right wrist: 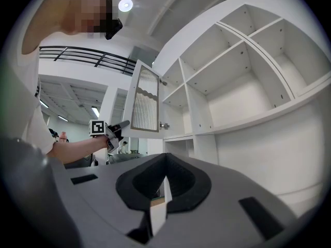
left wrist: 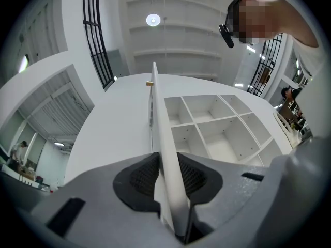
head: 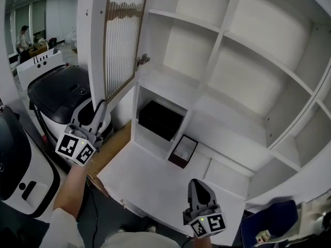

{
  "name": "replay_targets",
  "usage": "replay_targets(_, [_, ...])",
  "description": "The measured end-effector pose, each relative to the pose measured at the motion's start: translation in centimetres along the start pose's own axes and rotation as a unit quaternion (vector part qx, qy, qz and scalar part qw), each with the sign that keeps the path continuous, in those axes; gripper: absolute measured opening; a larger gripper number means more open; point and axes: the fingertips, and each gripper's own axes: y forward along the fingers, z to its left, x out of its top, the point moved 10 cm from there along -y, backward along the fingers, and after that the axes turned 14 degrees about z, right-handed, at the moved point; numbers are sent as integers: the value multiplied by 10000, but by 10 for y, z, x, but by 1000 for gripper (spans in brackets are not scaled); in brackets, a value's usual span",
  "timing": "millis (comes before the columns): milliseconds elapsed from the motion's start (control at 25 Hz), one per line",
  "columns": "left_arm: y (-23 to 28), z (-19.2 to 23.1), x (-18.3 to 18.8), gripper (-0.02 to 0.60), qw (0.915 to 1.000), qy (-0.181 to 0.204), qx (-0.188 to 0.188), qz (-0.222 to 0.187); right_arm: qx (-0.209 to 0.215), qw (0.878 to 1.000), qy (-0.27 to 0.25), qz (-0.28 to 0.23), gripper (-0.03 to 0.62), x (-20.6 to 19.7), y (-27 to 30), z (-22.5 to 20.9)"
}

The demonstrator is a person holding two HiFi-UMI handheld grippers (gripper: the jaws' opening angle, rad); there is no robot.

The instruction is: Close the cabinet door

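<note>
The white cabinet door [head: 121,35] with a ribbed glass panel stands swung open at the left of the shelf unit [head: 243,61]. My left gripper [head: 102,106] reaches up to the door's lower edge and is shut on it. In the left gripper view the door's thin white edge [left wrist: 159,123] runs between the two black pads [left wrist: 142,177], which press on both faces. The right gripper view shows the door [right wrist: 145,107] and the left gripper [right wrist: 123,124] at its bottom corner. My right gripper [head: 199,184] hangs low over the white counter [head: 155,185], jaws together, holding nothing.
A black box [head: 160,120] fills a low compartment, and a small dark open box [head: 182,151] sits on the counter beside it. The door's hinge [head: 143,60] is at the cabinet's left wall. Black and white machines [head: 57,97] stand left of the door.
</note>
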Motion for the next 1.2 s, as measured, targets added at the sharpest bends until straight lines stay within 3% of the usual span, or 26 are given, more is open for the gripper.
replay_targets(1000, [48,-106,3,166,9990,371,-238,56,42,9998,170,-134,-2,-10,-21,-52])
replay_targets(1200, [57,-118,2,173,9991,388,-194,12,-80,9999,-79,-65,-2,-12,-24,-56])
